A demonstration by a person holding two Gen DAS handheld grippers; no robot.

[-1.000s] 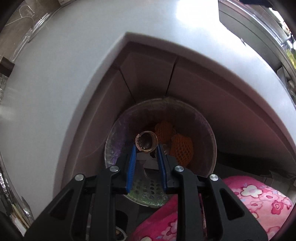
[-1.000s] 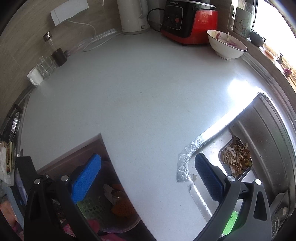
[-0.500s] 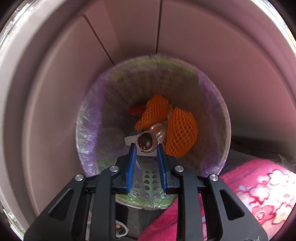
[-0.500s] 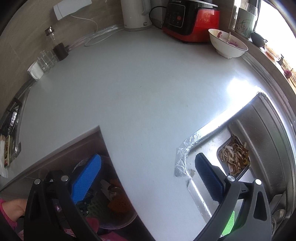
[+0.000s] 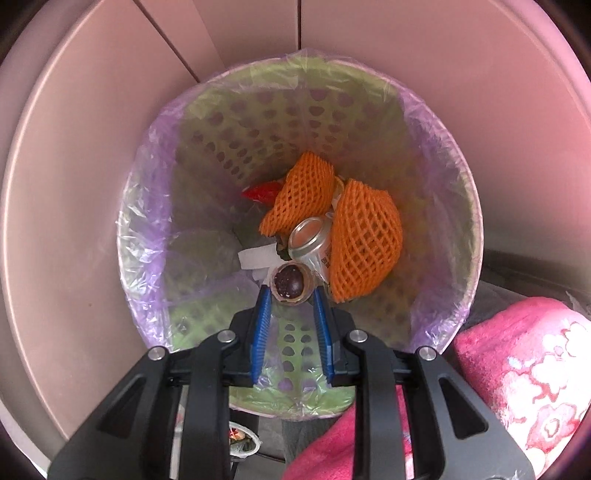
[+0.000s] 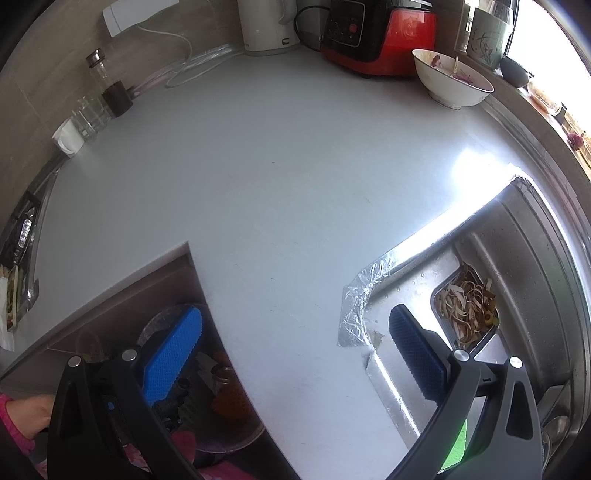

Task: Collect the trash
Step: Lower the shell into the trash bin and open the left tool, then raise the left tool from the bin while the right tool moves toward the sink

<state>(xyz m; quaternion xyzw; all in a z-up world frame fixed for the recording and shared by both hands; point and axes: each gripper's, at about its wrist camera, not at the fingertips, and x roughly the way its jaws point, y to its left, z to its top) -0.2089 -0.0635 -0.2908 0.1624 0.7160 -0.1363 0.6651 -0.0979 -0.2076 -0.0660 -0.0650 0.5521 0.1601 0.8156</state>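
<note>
My left gripper [image 5: 290,295] points straight down into a green perforated bin [image 5: 125,236] lined with a purple bag. It is shut on a round brown fruit shell [image 5: 289,283] with dark flesh, held at the tips of the blue pads just inside the bin's mouth. Two orange foam nets [image 5: 365,243], a metal can [image 5: 310,240], a red wrapper [image 5: 262,192] and white paper [image 5: 256,256] lie in the bin. My right gripper [image 6: 295,314] hangs open over the grey counter [image 6: 277,184], with nothing between its fingers. The same bin [image 6: 236,443] shows below the counter edge.
Pink cabinet doors [image 5: 74,184] stand behind the bin, and pink flowered clothing [image 5: 517,369] is at the right. A steel sink [image 6: 535,258] holds a tray of peelings [image 6: 469,306]. A bowl [image 6: 452,79], red cooker [image 6: 376,37], kettle [image 6: 267,26] and jars [image 6: 110,88] line the counter's back.
My left gripper has come down from counter height to the bin's mouth, still holding the fruit shell. The right gripper has stayed where it was, open.
</note>
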